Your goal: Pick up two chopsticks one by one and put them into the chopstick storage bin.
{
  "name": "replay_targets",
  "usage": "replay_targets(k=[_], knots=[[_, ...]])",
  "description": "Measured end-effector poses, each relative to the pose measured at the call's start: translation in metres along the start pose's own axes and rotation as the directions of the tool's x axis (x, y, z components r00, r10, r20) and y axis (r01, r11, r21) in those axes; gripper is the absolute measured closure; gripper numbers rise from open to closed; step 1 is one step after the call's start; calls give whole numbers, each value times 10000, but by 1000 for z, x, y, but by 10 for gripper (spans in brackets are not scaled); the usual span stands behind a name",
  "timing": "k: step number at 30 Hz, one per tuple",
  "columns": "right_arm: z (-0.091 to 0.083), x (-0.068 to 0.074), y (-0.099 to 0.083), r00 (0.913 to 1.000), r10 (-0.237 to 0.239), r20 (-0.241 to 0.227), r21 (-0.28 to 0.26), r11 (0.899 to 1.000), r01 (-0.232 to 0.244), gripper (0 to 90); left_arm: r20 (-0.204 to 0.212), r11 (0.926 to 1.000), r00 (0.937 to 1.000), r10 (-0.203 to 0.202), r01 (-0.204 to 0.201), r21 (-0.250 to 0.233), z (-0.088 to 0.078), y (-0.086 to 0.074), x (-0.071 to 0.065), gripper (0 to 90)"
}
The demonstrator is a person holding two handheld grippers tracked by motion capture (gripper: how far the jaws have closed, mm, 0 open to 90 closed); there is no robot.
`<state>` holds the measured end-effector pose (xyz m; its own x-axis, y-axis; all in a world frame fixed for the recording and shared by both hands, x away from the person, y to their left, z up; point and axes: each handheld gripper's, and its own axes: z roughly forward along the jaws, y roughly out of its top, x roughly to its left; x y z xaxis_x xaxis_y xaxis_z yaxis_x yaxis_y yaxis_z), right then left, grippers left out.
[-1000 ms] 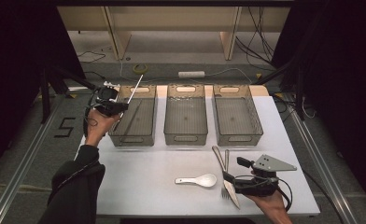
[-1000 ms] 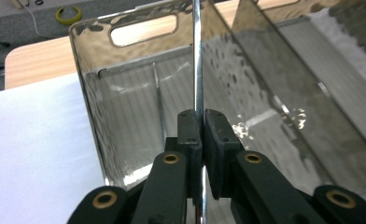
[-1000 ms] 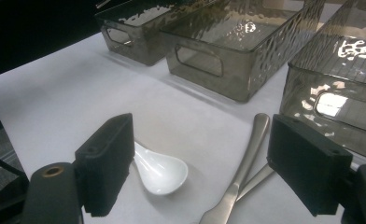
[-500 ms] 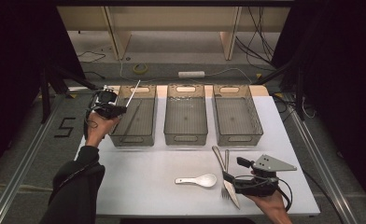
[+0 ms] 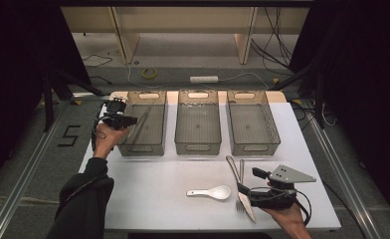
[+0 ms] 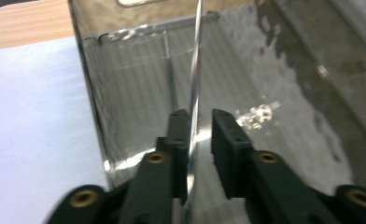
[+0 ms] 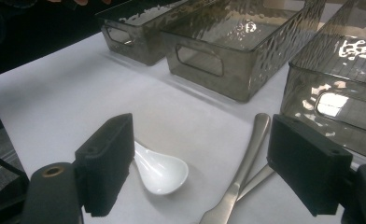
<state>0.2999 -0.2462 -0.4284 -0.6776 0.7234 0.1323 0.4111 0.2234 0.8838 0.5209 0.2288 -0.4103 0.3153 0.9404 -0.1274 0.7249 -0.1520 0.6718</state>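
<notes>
1. Left tongs [image 5: 129, 121] hovering over the near-left edge of the left smoky clear plastic bin [image 5: 144, 124], at the far left of the white desk [image 5: 153, 189].
2. Jaws having just been opening, standing a little apart in the left gripper view; thin silvery metal rod [image 6: 196, 70] running up between them, lying against the left pad, clear of the right one. Not clamped.
3. Rod leaning down into the left bin, its far end near the bin's far wall; showing as a slim slanted line [image 5: 142, 122] in the high view.
4. Right tongs [image 5: 243, 191] resting low at the desk's near right, jaws spread wide and gripping nothing.
5. Lying on the desk between and ahead of those jaws: white ceramic soup spoon [image 7: 160, 171], and beside it a steel table knife [image 7: 239, 179] with a steel fork [image 5: 242, 185] crossing it.
6. Standing in a row farther back: middle smoky bin [image 5: 198, 122] and right smoky bin [image 5: 251, 122].
</notes>
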Motion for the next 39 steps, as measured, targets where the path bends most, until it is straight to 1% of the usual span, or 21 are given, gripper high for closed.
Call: replay_targets(k=[3, 5, 6, 8, 10, 11, 13, 14, 16, 17, 19, 21, 23, 25, 27, 28, 30, 33, 36, 38, 39], knots=[[0, 0, 0, 10000, 4, 5, -1, 10000, -4, 239, 275, 9999, 9996, -43, 47, -151, -7, -2, -2, 615], [-1, 0, 0, 10000, -21, 21, -10, 10000, 21, 239, 575, 9995, 9983, -58, 75, -297, -13, -5, -4, 584], [-1, 0, 0, 10000, -25, 20, -18, 10000, 25, 239, 712, 9995, 9975, -12, 33, -303, -16, -7, -4, 554], [-1, 0, 0, 10000, -14, 26, -2, 10000, 14, 239, 931, 9985, 9956, 54, -3, -544, -22, -12, -7, 505], [-1, 1, 0, 10000, -19, 24, -7, 10000, 19, 239, 1000, 9994, 9949, 154, -122, -326, -26, -14, -9, 459], [-1, 1, 1, 10000, -35, 20, -11, 10000, 35, 239, 1038, 9991, 9945, 114, -71, -418, -29, -15, -10, 432], [-1, 2, 1, 9999, -130, 0, -16, 9999, 130, 239, 1388, 9989, 9903, 55, 10, -463, -35, -17, -12, 397], [-1, 2, 1, 9999, -137, -12, -19, 9999, 137, 239, 1435, 9989, 9896, 91, -23, -477, -37, -18, -14, 375], [-1, 2, 1, 9999, -133, 11, -28, 9999, 133, 239, 1531, 9985, 9877, 316, -245, -481, -43, -18, -18, 335], [-1, 3, 1, 9999, -138, 6, -39, 9999, 138, 239, 1625, 9984, 9861, 350, -271, -501, -44, -19, -19, 314], [-2, 3, 1, 9999, -145, 26, -57, 9999, 145, 239, 1864, 9976, 9811, 519, -422, -555, -49, -20, -25, 276], [-2, 2, 1, 9999, -131, 19, -87, 9999, 131, 238, 1958, 9965, 9781, 709, -606, -580, -52, -20, -32, 247], [-2, 2, 1, 9999, -103, 31, -80, 9999, 103, 237, 2121, 9942, 9722, 991, -876, -629, -54, -21, -41, 222], [-3, 2, 1, 9999, -122, 46, -108, 9999, 122, 237, 2399, 9918, 9629, 1236, -1123, -606, -55, -22, -50, 206], [-3, 2, 1, 9999, -126, 45, -100, 9999, 127, 237, 2476, 9890, 9578, 1462, -1354, -602, -56, -24, -59, 195], [-3, 2, 1, 9999, -137, 49, -91, 9999, 138, 237, 2618, 9880, 9529, 1529, -1413, -627, -56, -24, -63, 193], [-3, 2, 1, 9999, -147, 45, -106, 9998, 147, 237, 2974, 9835, 9375, 1808, -1716, -570, -56, -26, -72, 184], [-3, 2, 1, 9999, -132, 59, -107, 9999, 133, 236, 3077, 9767, 9271, 2141, -2084, -518, -56, -28, -84, 177], [-3, 2, 1, 9999, -149, 52, -126, 9998, 150, 236, 3184, 9683, 9151, 2475, -2448, -491, -56, -31, -94, 171], [-3, 2, 1, 9999, -155, 45, -123, 9998, 155, 235, 3300, 9656, 9083, 2572, -2552, -501, -57, -33, -101, 170], [-3, 2, 1, 9999, -150, 47, -126, 9998, 151, 235, 3373, 9622, 9022, 2689, -2676, -512, -57, -33, -103, 169]])
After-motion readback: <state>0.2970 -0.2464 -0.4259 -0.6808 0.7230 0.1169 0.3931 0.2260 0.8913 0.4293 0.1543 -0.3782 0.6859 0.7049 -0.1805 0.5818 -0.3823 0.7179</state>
